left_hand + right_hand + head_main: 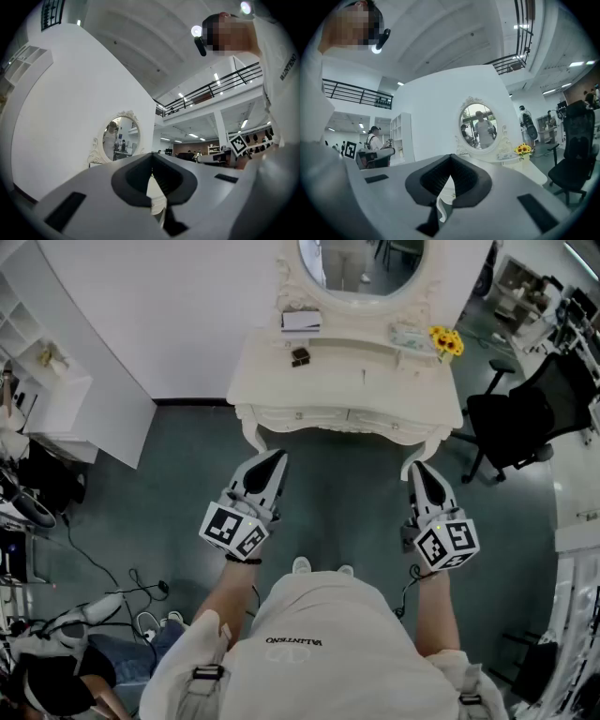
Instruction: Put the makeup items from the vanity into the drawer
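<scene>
Left tool [277, 457]: jaws pressed together at the tips, nothing between them. It is held low over the floor [337, 502], in front of the vanity [281, 381] and short of its front edge, pointing towards it.

Right tool [416, 467]: jaws likewise pressed together and empty, level with the left one, near the vanity's right front leg.

Tabletop [356, 367]: a small dark item [300, 356] lies left of centre. A white box [301, 321] sits behind it against the mirror [361, 263] base. At the right rear stands a bunch of yellow flowers [446, 341], with a pale tray [411, 337] just beside it; its contents are too small to identify.

Drawer [300, 415]: the front sits flush under the tabletop, closed. Neither tool touches it.

Surroundings: a black chair [525, 418] stands to the right of the vanity, apart from it. Both makeup items are well apart from the tools.
</scene>
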`<state>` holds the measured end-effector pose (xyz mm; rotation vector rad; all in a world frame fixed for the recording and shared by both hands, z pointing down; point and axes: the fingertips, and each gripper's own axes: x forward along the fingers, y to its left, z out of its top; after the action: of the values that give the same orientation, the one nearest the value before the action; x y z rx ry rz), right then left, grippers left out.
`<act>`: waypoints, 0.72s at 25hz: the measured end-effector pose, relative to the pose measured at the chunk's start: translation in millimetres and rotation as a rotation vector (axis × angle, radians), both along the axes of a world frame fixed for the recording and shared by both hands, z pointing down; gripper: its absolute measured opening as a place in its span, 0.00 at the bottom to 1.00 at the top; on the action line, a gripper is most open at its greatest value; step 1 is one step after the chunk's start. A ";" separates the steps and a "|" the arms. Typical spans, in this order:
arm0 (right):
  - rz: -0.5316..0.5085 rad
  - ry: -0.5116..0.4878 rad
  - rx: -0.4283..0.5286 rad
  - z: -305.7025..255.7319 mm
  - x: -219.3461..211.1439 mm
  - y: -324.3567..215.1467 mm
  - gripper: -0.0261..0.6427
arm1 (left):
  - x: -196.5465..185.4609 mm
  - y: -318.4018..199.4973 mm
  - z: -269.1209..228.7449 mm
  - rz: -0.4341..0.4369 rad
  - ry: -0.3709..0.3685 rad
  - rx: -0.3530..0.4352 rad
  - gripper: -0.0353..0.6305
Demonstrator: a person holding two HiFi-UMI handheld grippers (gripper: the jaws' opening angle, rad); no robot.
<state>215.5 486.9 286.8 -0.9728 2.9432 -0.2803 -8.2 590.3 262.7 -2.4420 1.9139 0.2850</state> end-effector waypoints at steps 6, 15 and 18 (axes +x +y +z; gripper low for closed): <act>-0.002 0.009 0.005 2.3 -6.2 2.6 0.05 | -2.8 -0.9 2.9 0.015 0.014 -0.001 0.06; 0.054 -0.024 -0.047 11.1 -27.9 -1.9 0.06 | -24.4 3.2 15.1 0.050 0.030 -0.021 0.06; 0.069 -0.016 -0.043 17.9 -37.6 -2.3 0.06 | -35.6 6.1 24.3 0.057 0.020 -0.033 0.06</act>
<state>177.9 484.6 304.7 -1.0699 2.8937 -0.3493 -43.9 596.3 287.0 -2.5282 1.8737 0.2827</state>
